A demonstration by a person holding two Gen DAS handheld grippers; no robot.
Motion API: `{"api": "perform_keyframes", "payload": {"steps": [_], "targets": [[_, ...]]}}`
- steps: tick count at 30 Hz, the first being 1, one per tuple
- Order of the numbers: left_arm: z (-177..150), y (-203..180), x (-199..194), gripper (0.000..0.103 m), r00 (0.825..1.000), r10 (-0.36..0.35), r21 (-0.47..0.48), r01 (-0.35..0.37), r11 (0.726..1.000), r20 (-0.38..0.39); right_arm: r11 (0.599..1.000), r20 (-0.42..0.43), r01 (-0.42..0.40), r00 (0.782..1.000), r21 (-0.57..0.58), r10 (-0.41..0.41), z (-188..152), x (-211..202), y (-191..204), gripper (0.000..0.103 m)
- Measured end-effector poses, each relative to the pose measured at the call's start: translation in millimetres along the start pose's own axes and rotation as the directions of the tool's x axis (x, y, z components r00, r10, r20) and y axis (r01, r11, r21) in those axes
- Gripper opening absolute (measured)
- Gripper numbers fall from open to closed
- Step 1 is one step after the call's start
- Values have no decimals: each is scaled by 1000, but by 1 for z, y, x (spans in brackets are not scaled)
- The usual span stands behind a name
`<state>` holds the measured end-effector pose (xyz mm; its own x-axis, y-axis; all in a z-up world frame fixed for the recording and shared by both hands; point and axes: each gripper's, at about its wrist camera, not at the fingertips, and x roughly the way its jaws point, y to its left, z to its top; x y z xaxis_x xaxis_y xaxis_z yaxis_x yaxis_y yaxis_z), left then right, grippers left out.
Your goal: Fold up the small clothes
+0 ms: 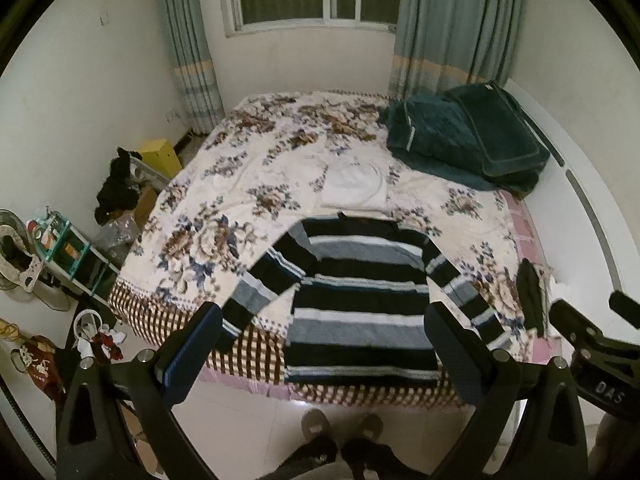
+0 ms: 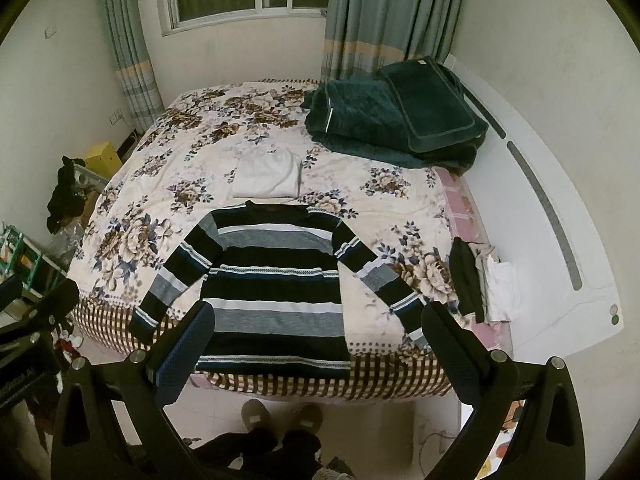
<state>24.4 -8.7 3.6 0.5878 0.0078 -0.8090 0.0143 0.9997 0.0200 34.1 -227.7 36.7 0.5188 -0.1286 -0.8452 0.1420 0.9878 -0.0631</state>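
Observation:
A striped black, grey and white sweater [image 1: 360, 300] lies spread flat, sleeves out, at the near edge of the bed; it also shows in the right wrist view [image 2: 276, 296]. A folded white garment [image 1: 354, 188] lies just beyond its collar, also seen in the right wrist view [image 2: 266, 178]. My left gripper [image 1: 324, 344] is open and empty, held above the sweater's hem. My right gripper [image 2: 318, 344] is open and empty, above the hem and right sleeve. The right gripper shows at the left wrist view's right edge [image 1: 592, 340].
The bed has a floral cover [image 1: 240, 200]. A folded dark green quilt [image 2: 396, 120] sits at the far right. A small pile of dark and white clothes [image 2: 484, 284] lies at the bed's right edge. Cluttered shelves and bags [image 1: 68, 256] stand on the left. My slippered feet [image 2: 280, 408] are below.

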Motion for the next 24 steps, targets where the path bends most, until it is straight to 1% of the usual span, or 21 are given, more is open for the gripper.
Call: {"api": "perform_keyframes", "payload": {"steps": [2, 5, 7, 10, 12, 14, 16, 17, 19, 20, 21, 22, 23, 24], "targets": [[4, 2, 10, 103, 999, 26, -5, -26, 1000, 40, 999, -20, -31, 999, 36, 32, 4, 8, -7, 103], [7, 9, 36, 103, 993, 67, -3, -67, 998, 92, 992, -68, -60, 995, 115, 68, 7, 38, -22, 103], [6, 16, 61, 103, 993, 76, 12, -78, 997, 89, 980, -103, -59, 992, 191, 80, 5, 64, -40, 103], [8, 20, 103, 103, 996, 71, 36, -73, 997, 57, 948, -155, 2, 987, 318, 49, -10, 109, -80, 103], [7, 16, 136, 103, 996, 82, 61, -84, 995, 25, 912, -198, 58, 980, 406, 26, -21, 145, -118, 103], [4, 10, 169, 103, 995, 99, 87, -96, 992, -24, 872, -245, 120, 970, 474, 0, -39, 178, -155, 103], [-2, 4, 198, 103, 991, 122, 106, -115, 988, -60, 820, -295, 178, 956, 544, -13, -63, 215, -203, 103], [-7, 2, 205, 103, 988, 135, 114, -127, 985, -72, 791, -317, 205, 948, 577, -15, -76, 234, -227, 103], [-13, -8, 232, 103, 981, 166, 123, -153, 980, -104, 728, -353, 249, 936, 639, -10, -102, 271, -276, 103], [-14, -14, 246, 103, 975, 186, 125, -171, 977, -122, 690, -369, 266, 930, 674, 2, -116, 288, -302, 103], [-13, -19, 257, 103, 970, 200, 123, -184, 975, -136, 637, -380, 278, 925, 720, 26, -134, 313, -332, 103], [-14, -23, 269, 103, 966, 211, 122, -194, 973, -147, 602, -379, 280, 924, 748, 42, -146, 330, -353, 103], [-14, -28, 279, 103, 962, 227, 124, -209, 970, -154, 557, -379, 282, 923, 781, 63, -162, 354, -377, 103], [-15, -35, 294, 103, 955, 244, 123, -225, 966, -166, 524, -385, 290, 920, 801, 79, -175, 378, -398, 103]]}}
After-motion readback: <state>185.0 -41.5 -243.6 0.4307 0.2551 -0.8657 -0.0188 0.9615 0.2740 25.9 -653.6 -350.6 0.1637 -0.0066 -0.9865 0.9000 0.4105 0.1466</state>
